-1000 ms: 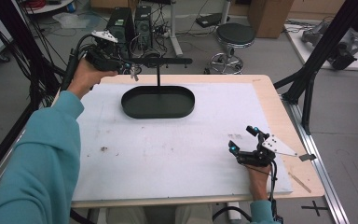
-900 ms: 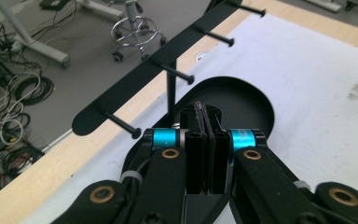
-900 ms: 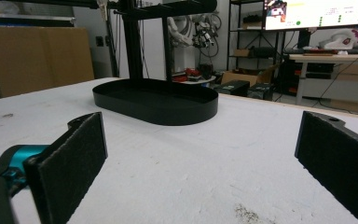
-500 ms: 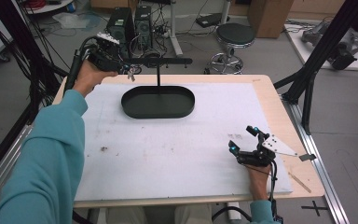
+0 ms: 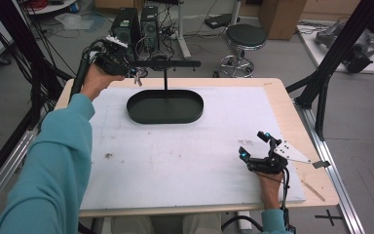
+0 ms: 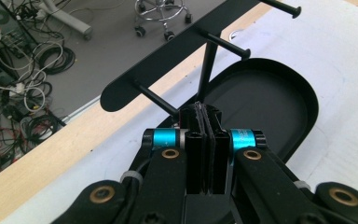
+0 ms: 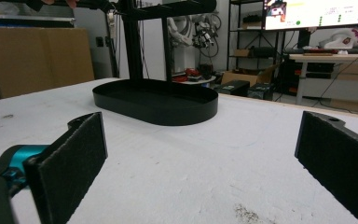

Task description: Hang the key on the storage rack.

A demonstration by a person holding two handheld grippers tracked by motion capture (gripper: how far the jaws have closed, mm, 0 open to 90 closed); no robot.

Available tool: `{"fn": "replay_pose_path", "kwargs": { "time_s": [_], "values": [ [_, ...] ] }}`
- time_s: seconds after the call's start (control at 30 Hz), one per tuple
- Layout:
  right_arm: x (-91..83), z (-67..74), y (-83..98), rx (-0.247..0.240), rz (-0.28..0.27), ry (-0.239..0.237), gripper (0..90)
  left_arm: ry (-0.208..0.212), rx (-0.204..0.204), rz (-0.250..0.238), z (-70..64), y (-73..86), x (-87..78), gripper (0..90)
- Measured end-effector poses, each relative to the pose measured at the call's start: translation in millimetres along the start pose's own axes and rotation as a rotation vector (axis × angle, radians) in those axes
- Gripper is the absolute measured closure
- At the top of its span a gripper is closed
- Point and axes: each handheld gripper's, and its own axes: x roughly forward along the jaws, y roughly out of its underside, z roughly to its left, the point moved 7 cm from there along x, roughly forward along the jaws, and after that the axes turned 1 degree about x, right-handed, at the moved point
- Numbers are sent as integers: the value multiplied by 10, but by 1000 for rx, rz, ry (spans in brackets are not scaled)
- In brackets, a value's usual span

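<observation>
A black stand rises from an oval black tray (image 5: 143, 117) at the table's back, with a post and a crossbar (image 5: 175, 63) that bears short pegs. My left gripper (image 5: 132, 73) is at the crossbar's left end. In the left gripper view its jaws (image 6: 200, 112) are pressed together at the tip of a peg (image 6: 156, 98), with a thin sliver pinched between them. In the high view a small item (image 5: 137, 79) dangles just below them, too small to name. My right gripper (image 5: 254, 144) rests on the white mat (image 5: 175, 161) at the front right, open and holding nothing (image 7: 200, 154).
The mat covers most of the wooden table (image 5: 292, 112). A black frame leg (image 5: 321, 92) stands at the right edge. Beyond the far edge are a stool (image 5: 246, 39), computer towers (image 5: 136, 24) and loose cables on the floor.
My left gripper has edged slightly to the right along the crossbar's left end, still shut. The right gripper has not moved.
</observation>
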Motion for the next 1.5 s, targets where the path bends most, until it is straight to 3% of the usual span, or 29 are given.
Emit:
{"fn": "replay_pose_path", "kwargs": {
  "time_s": [0.53, 1.2, 1.5],
  "values": [
    [-3, -2, 2, 5, 2, 0, 13, -46, -20, 28, 30, 22, 43, 882],
    [-1, -2, 1, 4, 1, -1, 13, -53, -33, 15, 66, 12, 42, 882],
    [-2, -1, 2, 5, 2, -1, 13, -37, -33, 5, 89, 19, 46, 881]
  ]
}}
